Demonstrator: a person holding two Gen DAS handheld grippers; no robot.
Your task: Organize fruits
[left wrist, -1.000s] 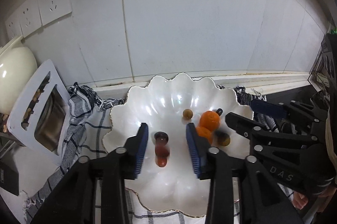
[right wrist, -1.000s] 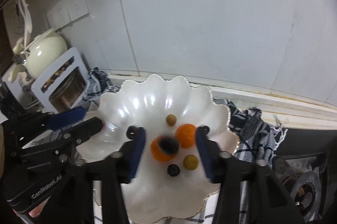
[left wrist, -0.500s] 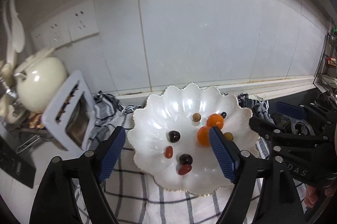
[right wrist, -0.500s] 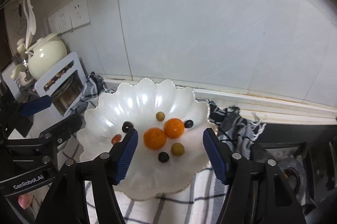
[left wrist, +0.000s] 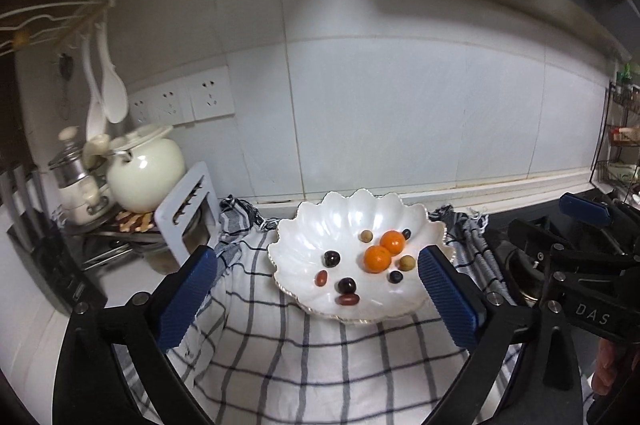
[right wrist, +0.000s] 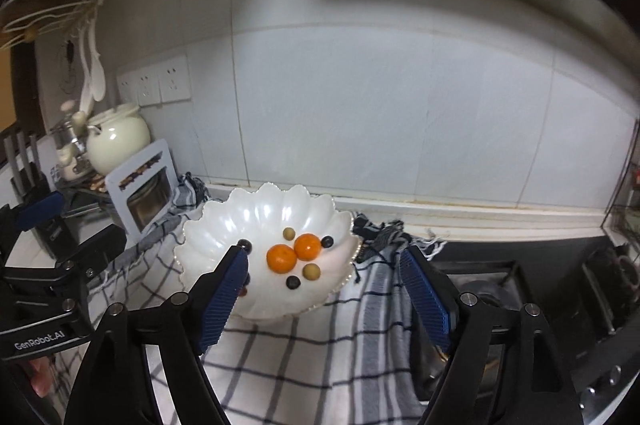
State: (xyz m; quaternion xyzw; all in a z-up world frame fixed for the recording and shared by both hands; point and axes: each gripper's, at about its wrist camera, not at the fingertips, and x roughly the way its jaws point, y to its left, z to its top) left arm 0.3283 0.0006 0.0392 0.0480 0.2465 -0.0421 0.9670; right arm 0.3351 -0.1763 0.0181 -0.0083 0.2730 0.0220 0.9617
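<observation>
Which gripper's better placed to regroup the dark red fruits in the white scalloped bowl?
Left, probably. The left gripper, open, frames the dark red fruits in the white scalloped bowl; the right gripper's finger hides them.

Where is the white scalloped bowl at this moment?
In both views the white scalloped bowl sits centred on the checked cloth, between toaster and stove.

Checked cloth (left wrist: 304,357) is lying spread on the worktop (left wrist: 28,321). Cream teapot (left wrist: 146,171) is sitting at left near a white rack (left wrist: 188,213). Wall sockets (left wrist: 182,101) and white spoons (left wrist: 106,85) are hanging above it.
</observation>
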